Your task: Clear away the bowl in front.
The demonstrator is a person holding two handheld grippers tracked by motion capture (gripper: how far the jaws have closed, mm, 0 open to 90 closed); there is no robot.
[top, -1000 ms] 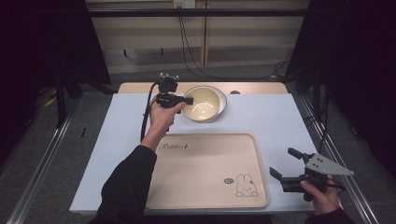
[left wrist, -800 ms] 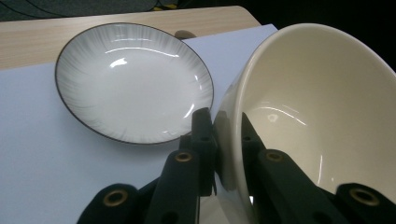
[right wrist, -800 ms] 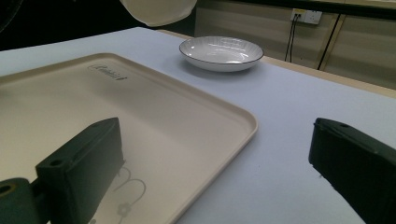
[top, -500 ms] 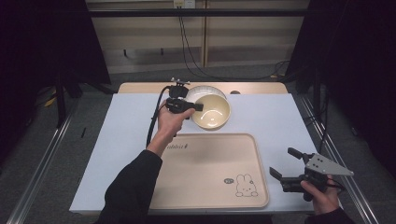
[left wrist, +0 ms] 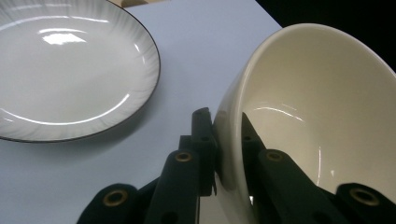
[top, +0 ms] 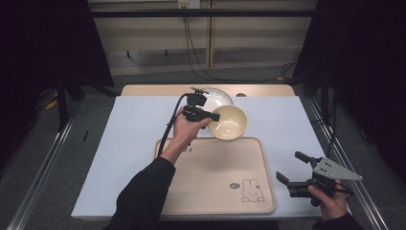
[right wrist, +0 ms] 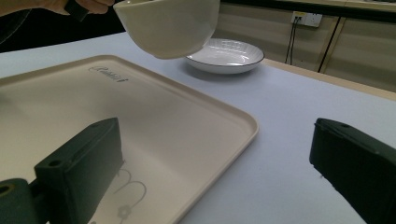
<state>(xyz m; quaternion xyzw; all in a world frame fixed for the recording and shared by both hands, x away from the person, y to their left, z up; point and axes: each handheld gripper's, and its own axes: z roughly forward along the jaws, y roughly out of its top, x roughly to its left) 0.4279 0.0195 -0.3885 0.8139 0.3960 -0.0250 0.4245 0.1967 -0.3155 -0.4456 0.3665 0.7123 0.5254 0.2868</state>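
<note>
Here the left tongs (top: pixel 215 116), just above the middle of the high view, are clamped on the rim of the cream bowl (top: pixel 230 122), one jaw inside the wall and one outside; the bowl hangs tilted in the air, clear of the table (top: pixel 134 124), above the far edge of the beige tray (top: pixel 215 182); just beyond it, towards the top of the frame, a white plate (top: pixel 218 96) with a dark rim sits on the table; at lower right the right tongs (top: pixel 292 167) rest gaping wide with nothing between them. The step in hand looks like carrying the bowl to the tray; next it must be levelled, lowered onto the tray floor, and the grip loosened only once it sits flat.
</note>
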